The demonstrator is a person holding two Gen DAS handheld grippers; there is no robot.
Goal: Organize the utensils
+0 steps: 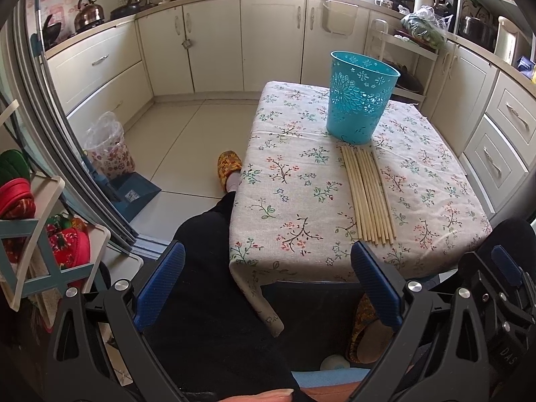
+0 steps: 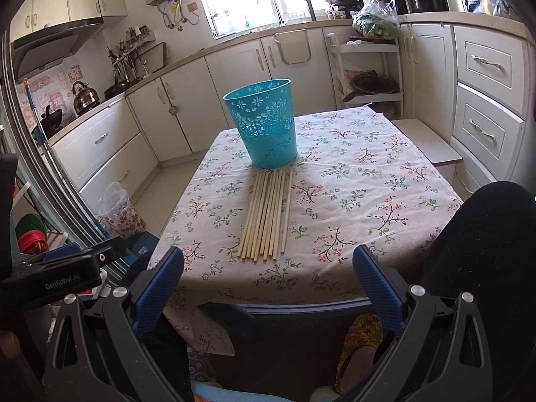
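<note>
Chopsticks (image 2: pixel 268 214) are lying bundled mid-frame on the surface (image 2: pixel 368 201), touching the basket (image 2: pixel 264 124) above. Both grippers, left (image 1: pixel 268 288) and right (image 2: pixel 268 288), are hovering at the bottom edge, fingers released and empty.

The left wrist camera sits low off the table's (image 1: pixel 301 201) near left corner, facing toward 1 o'clock. The right wrist camera sits low at the near edge, facing 12 o'clock. Both share the bucket (image 1: pixel 360 98) and chopsticks (image 2: pixel 268 214), seen from close by.
</note>
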